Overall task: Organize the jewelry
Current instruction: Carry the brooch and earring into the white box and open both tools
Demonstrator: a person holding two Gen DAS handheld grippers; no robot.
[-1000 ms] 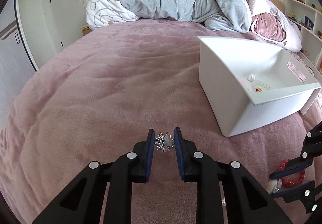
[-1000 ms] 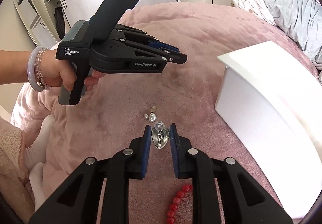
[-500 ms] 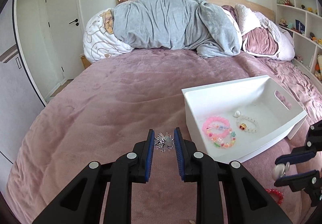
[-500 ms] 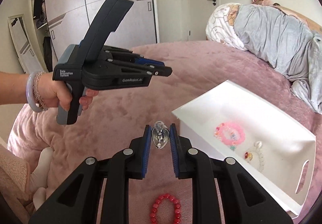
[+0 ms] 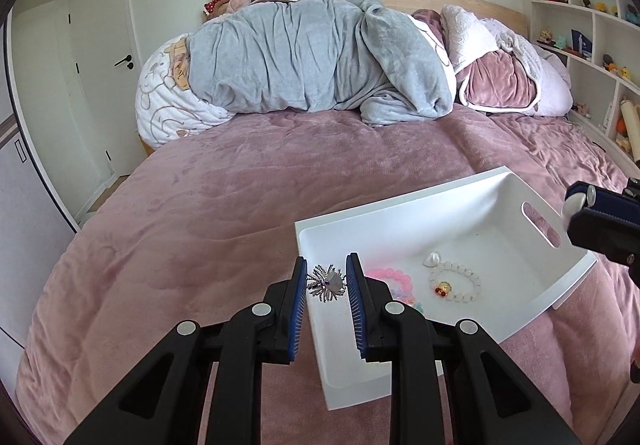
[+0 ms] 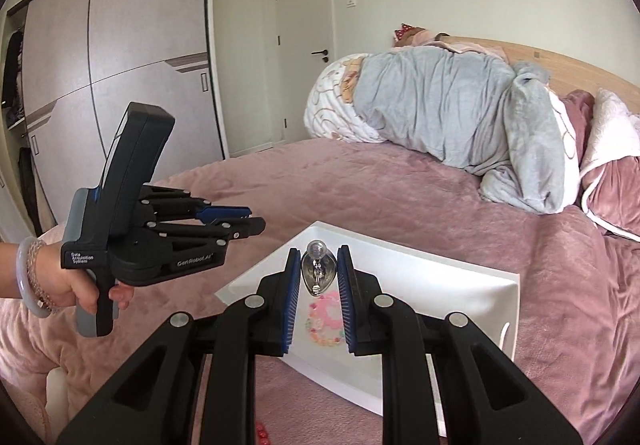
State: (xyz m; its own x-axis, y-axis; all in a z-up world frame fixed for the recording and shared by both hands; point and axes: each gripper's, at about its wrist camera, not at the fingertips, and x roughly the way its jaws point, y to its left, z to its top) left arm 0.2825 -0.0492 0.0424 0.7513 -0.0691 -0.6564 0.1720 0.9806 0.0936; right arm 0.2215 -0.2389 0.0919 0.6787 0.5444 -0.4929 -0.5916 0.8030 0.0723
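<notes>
The left tongs (image 5: 326,281) grip a spiky silver brooch (image 5: 325,283) between the blue pads, held above the near corner of the white bin (image 5: 440,205). The right tongs (image 6: 319,273) grip a silver teardrop pendant (image 6: 317,270), also held over the bin. Inside the bin lie a pink bracelet (image 5: 390,277) and a white bead bracelet (image 5: 456,281). The step in hand appears to be dropping both pieces into the bin. To do it well, each piece should be brought past the rim and low over bare floor, then released; the brooch's prongs may snag a pad, so its tongs should open wide. The two tongs work close together and should be kept apart. The bin sits on a bed (image 5: 220,205) under a pink plush cover, soft and uneven, so it may tip if pressed. Bunched bedding (image 5: 312,57) lies at the headboard; shelves (image 5: 580,25) and wardrobes (image 6: 120,65) line the walls.
</notes>
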